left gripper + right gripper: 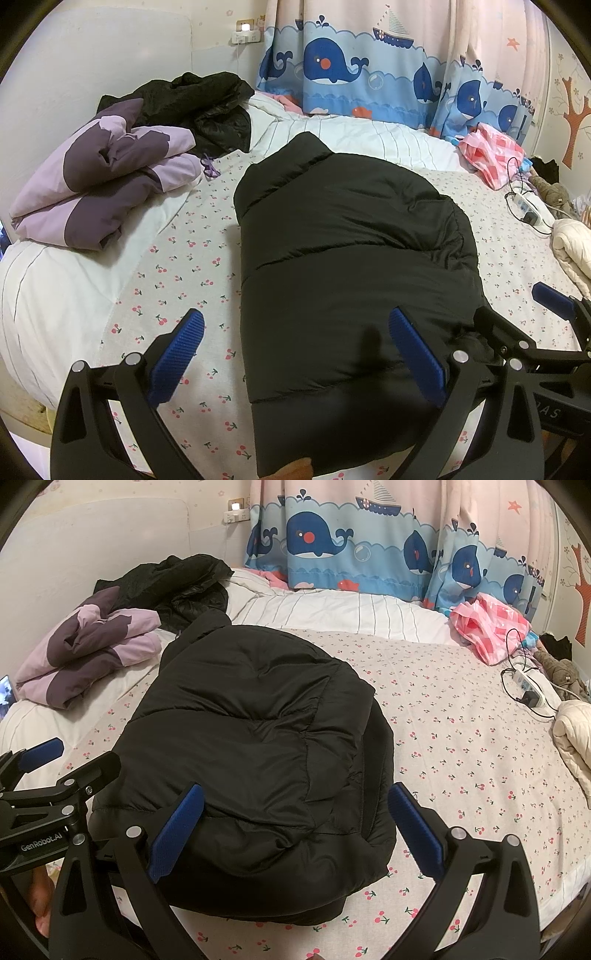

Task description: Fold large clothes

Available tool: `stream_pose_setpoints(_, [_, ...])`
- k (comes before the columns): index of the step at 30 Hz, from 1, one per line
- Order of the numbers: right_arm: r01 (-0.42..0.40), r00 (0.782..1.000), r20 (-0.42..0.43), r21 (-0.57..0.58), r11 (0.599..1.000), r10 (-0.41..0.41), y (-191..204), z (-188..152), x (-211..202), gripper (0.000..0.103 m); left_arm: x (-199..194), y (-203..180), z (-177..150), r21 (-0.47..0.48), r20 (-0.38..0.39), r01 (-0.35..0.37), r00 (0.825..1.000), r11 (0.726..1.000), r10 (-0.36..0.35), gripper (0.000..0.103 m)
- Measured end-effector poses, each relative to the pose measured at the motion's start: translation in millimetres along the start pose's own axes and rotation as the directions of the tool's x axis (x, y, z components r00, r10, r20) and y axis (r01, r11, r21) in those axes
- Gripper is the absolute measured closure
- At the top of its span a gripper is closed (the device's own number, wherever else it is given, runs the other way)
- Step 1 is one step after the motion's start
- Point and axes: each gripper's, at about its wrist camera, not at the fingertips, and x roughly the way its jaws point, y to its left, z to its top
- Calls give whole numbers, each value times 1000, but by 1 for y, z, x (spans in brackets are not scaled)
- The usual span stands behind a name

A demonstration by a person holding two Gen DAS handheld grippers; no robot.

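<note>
Left claw: black angular arms with triangular cut-outs, silver round pivot screws.
Left claw fingers: blue ribbed pads.
Right claw: same black frame, silver screws, blue ribbed pads.
Marking: white "GenRobot.AI" lettering on the left claw's black body.

We see both wrist views evenly lit by soft, diffuse indoor light. A small lamp glows overexposed on the far wall. The black puffer jacket reads very dark, its quilting faint, with a soft shadow on the bedsheet beside it. Focus is sharp at centre. Fisheye distortion bows the curtain and the bed's edges, and dark vignetting fills the corners of each frame.
</note>
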Motion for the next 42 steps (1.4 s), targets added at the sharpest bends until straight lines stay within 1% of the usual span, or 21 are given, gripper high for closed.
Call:
stream_pose_setpoints(8, [-3, 1000, -2, -4, 1000, 3, 2, 2, 1, 7, -1, 3, 2, 1, 0, -10, 1000, 1000, 10, 7])
stream_pose_setpoints(42, [-1, 1000, 0, -6, 1000, 1, 4, 2, 0, 7, 0, 3, 1, 3, 2, -11, 1000, 1000, 11, 7])
